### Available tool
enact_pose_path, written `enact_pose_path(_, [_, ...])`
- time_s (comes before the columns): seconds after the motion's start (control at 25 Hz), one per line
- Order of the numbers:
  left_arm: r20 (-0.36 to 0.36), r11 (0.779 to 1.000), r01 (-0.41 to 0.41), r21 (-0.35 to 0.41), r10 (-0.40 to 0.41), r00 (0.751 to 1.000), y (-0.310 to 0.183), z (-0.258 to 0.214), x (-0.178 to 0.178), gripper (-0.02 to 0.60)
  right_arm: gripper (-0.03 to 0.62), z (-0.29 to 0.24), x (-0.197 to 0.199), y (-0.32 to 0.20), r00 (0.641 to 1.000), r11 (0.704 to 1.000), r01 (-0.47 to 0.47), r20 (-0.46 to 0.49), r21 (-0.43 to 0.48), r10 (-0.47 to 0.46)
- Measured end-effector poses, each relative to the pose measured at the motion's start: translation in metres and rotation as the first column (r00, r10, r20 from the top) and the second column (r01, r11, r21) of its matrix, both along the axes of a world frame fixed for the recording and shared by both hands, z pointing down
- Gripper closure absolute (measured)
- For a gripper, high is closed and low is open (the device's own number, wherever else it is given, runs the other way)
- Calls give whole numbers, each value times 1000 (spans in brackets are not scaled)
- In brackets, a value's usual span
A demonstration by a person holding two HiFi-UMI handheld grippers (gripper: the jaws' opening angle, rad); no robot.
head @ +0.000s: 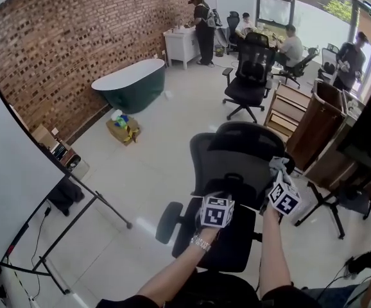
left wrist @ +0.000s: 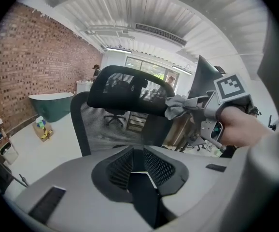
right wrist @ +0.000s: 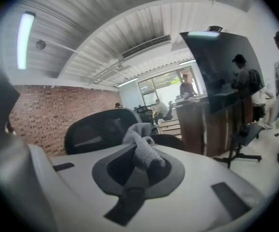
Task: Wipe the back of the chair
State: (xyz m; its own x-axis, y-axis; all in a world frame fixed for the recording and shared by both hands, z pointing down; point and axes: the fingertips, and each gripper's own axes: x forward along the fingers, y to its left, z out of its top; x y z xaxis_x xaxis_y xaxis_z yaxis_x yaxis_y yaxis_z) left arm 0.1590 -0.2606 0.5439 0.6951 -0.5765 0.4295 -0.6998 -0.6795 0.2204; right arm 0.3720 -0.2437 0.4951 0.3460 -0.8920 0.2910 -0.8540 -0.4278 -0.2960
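Observation:
A black mesh office chair (head: 233, 162) stands right in front of me with its back toward me. My right gripper (head: 276, 173) is shut on a grey cloth (head: 278, 165), which rests against the right end of the headrest. In the left gripper view the cloth (left wrist: 176, 105) touches the headrest (left wrist: 125, 88) above the mesh back (left wrist: 105, 124). The cloth (right wrist: 142, 141) fills the jaws of the right gripper (right wrist: 142, 156) in its own view. My left gripper (head: 221, 196) hovers behind the middle of the chair back. The left gripper (left wrist: 133, 152) has its jaws together with nothing between them.
A whiteboard on a stand (head: 12, 172) fills the left side. A green bathtub (head: 131, 82) and a cardboard box (head: 122, 128) sit by the brick wall. A second office chair (head: 250, 76), a wooden cabinet (head: 314, 120) and a tripod base (head: 327, 204) stand to the right. Several people are at the back.

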Motion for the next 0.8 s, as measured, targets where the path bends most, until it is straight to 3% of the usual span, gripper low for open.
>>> enact_pose_path(0.08, [13,1000,26,-6,-26,1000,-2,2,-12,512,557,-8,-68,-27,987,988,156,-29,17,-155])
enact_pose_path(0.16, [23,998,59,-9,-59,998,-4,4,-27,512,557,-5,-128,-58,956,956,292,-48,16,-291])
enact_pose_path(0.36, [27,989,145,2,-145,989,-13,3,-66,512,559,23,-196,-128,899,899,437,-28,-28,-438])
enact_pose_path(0.44, [32,986,165,-2,-165,986,-15,3,-76,512,559,31,-189,-141,895,896,439,-52,-63,-442])
enact_pose_path(0.52, [32,984,175,-4,-175,984,-16,3,-80,512,559,33,-161,-143,911,913,398,-78,-87,-404])
enact_pose_path(0.8, [39,994,103,-28,-102,994,-6,20,-46,512,559,33,-7,-66,979,985,136,-136,-109,-150])
